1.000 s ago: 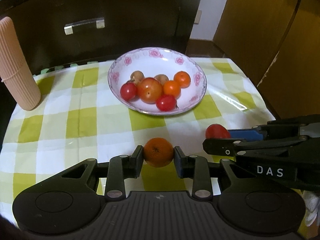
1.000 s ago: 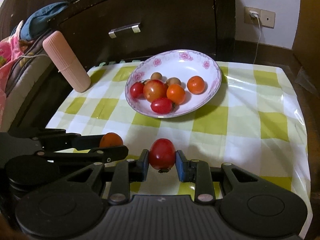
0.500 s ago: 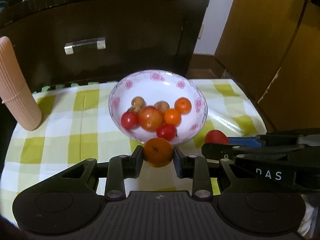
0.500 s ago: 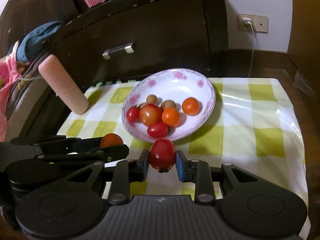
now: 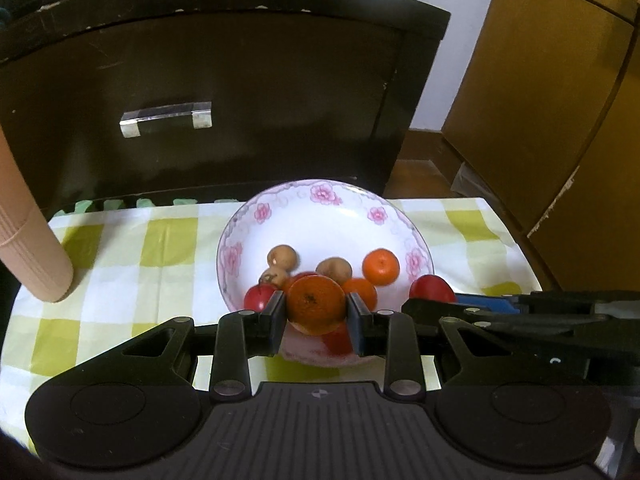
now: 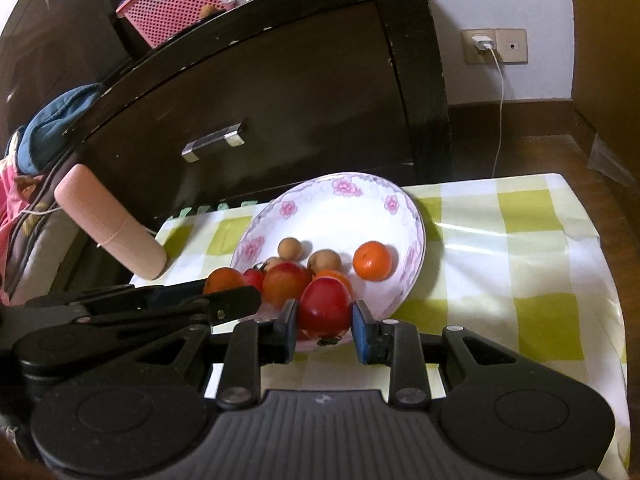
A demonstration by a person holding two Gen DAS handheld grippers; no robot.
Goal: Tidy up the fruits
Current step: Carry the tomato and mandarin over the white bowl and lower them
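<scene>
My left gripper is shut on an orange tangerine, held over the near rim of the white flowered bowl. My right gripper is shut on a red tomato, also above the bowl's near edge. The bowl holds several fruits: another tangerine, small brown fruits and red tomatoes. Each gripper shows in the other's view, the right one with its tomato, the left one with its tangerine.
The bowl sits on a green-and-white checked tablecloth. A pink ribbed cylinder stands at the left. A dark cabinet with a metal drawer handle rises just behind the table. A pink basket sits on top; wooden doors stand right.
Both grippers have carried their fruits forward from above the cloth to above the bowl's near rim. The bowl now sits lower and closer in both views.
</scene>
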